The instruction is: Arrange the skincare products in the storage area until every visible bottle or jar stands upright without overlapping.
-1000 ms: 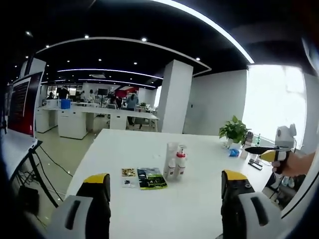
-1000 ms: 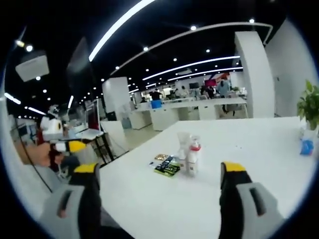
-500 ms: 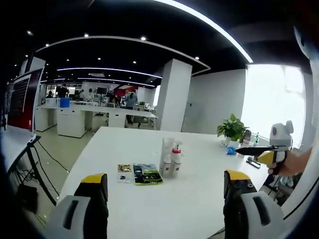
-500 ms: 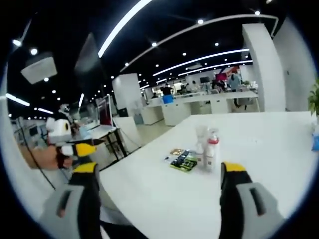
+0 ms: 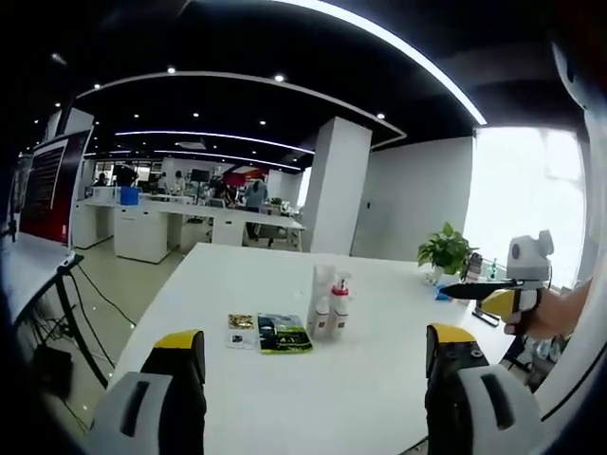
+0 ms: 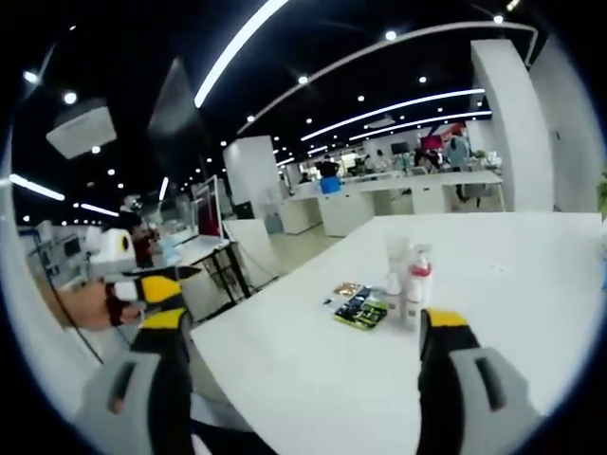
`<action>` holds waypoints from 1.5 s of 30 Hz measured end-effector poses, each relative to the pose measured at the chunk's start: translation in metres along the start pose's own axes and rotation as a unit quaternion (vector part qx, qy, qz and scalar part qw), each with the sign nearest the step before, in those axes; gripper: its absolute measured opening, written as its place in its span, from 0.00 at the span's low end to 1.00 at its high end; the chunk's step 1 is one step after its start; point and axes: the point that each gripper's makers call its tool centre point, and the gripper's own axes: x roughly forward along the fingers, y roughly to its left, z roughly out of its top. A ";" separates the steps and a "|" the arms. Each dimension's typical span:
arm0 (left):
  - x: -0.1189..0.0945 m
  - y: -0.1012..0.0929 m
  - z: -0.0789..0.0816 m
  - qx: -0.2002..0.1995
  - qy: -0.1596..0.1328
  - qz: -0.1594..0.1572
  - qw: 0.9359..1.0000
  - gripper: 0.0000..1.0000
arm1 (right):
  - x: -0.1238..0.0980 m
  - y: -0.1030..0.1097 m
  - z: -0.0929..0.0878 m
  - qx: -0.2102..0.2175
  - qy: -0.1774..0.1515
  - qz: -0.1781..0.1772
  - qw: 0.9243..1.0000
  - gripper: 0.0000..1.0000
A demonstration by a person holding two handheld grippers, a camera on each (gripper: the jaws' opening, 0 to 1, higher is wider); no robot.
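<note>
A small cluster of upright skincare bottles [image 5: 328, 301] stands mid-table, one with a red collar and pump; the same bottles [image 6: 408, 284] appear ahead in the right gripper view. Flat green and gold sachets [image 5: 268, 333] lie beside them on the white table [image 5: 313, 389], seen again as sachets [image 6: 358, 306]. My left gripper [image 5: 313, 379] hovers open well short of the bottles, nothing between its jaws. My right gripper [image 6: 303, 365] is open too, also held back from them. The right gripper [image 5: 503, 289] comes in from the right in the left gripper view, held by a hand.
A potted plant [image 5: 448, 252] and small items stand at the table's far right. White desks [image 5: 161, 227] and a pillar [image 5: 332, 190] lie behind. A monitor on a stand [image 5: 43, 190] is at the left. The left gripper [image 6: 133, 280], hand-held, shows at the left in the right gripper view.
Both cameras shifted slightly; in the right gripper view the bottles drifted right and closer. Nothing on the table has moved and both grippers stay open.
</note>
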 end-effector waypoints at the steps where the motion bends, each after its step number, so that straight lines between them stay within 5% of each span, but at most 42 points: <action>1: 0.000 0.000 -0.002 -0.001 0.002 0.001 1.000 1.00 | 0.000 -0.001 -0.001 0.004 0.000 -0.001 1.000 0.99; 29: 0.032 -0.009 0.001 0.015 -0.002 -0.022 1.000 1.00 | -0.026 -0.036 -0.003 0.023 -0.031 -0.068 0.997 0.99; 45: 0.029 -0.007 0.001 0.011 -0.008 -0.019 1.000 1.00 | -0.026 -0.036 -0.004 0.026 -0.029 -0.071 0.997 0.99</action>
